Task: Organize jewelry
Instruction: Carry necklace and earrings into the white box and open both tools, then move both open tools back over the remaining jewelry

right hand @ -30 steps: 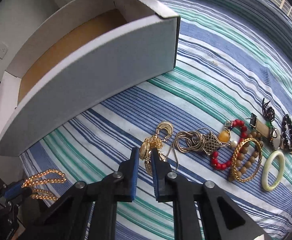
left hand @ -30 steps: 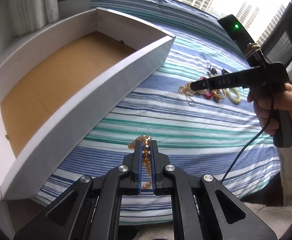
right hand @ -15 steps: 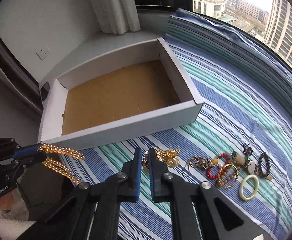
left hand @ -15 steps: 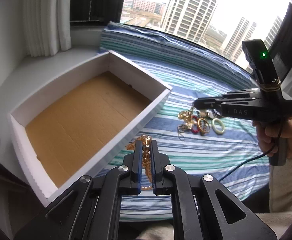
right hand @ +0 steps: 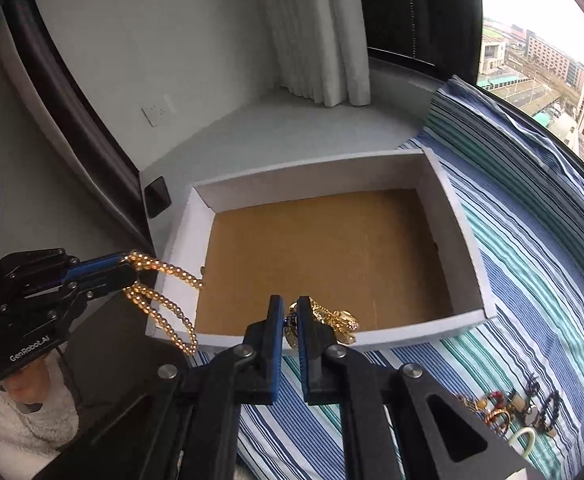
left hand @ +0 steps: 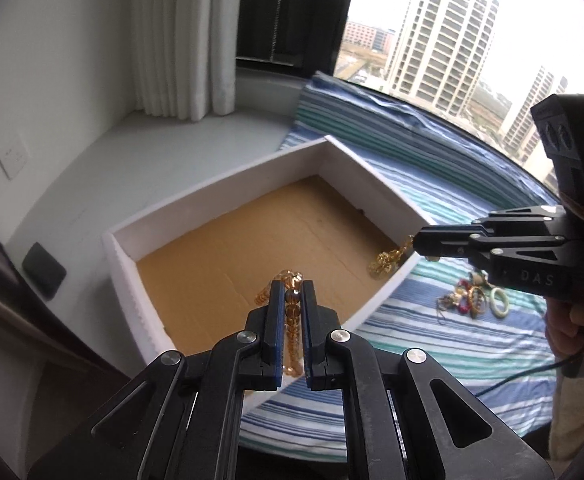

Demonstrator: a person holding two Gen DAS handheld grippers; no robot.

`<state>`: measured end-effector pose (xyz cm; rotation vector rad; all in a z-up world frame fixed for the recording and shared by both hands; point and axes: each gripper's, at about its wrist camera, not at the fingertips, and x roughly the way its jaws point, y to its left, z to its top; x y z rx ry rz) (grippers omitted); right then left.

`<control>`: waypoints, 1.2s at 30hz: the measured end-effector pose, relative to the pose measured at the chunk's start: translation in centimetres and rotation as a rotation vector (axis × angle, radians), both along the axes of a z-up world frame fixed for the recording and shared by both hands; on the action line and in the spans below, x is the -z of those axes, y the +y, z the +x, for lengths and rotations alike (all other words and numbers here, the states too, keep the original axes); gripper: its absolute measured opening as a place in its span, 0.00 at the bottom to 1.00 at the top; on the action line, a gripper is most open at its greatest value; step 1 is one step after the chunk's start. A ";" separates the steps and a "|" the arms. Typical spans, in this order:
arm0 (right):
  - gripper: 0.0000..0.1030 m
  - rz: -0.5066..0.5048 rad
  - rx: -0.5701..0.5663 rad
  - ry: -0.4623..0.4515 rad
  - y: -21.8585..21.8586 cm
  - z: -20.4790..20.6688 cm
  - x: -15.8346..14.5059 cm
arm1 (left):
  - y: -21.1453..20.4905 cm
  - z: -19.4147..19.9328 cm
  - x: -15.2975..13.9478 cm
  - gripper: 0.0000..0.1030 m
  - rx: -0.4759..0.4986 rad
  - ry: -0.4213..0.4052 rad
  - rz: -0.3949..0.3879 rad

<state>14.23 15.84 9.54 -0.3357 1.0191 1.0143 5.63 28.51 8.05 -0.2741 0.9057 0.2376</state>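
**Operator:** Over the box, what does each tool carry?

**Inspector:** Left gripper [left hand: 290, 300] is clamped on a strand of amber-gold beads [left hand: 292, 312]; loops of the bead necklace [right hand: 160, 300] hang from its fingertips at the box's left near corner. Right gripper [right hand: 290, 316] is closed on a gold chain cluster [right hand: 331, 320], which dangles over the near wall.

**Operator:** Describe the receptacle.

**Inspector:** White cardboard box [right hand: 467, 248], open top, brown floor. It rests partly on the striped cloth [right hand: 531, 280] and partly on the grey sill. In the left wrist view the gold chain cluster [left hand: 387, 262] hangs just inside the right-hand wall of the box [left hand: 367, 184], clear of the floor.

**Operator:** Remaining items?

**Inspector:** A group of jewelry [right hand: 519, 408] lies on the cloth, well apart from the box: a pale green bangle [left hand: 499, 306], a red bead bracelet [right hand: 495, 396], a dark bead bracelet [right hand: 549, 408]. Other pieces are too small to identify.

**Operator:** Surroundings?

**Inspector:** White curtain [left hand: 180, 40], wall socket [left hand: 12, 158], and high-rise towers [left hand: 443, 32] beyond the window.
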 end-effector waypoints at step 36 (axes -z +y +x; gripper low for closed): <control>0.58 -0.041 0.650 -0.076 -31.8 -0.7 7.1 | -24.0 3.1 15.7 0.91 0.366 0.162 0.035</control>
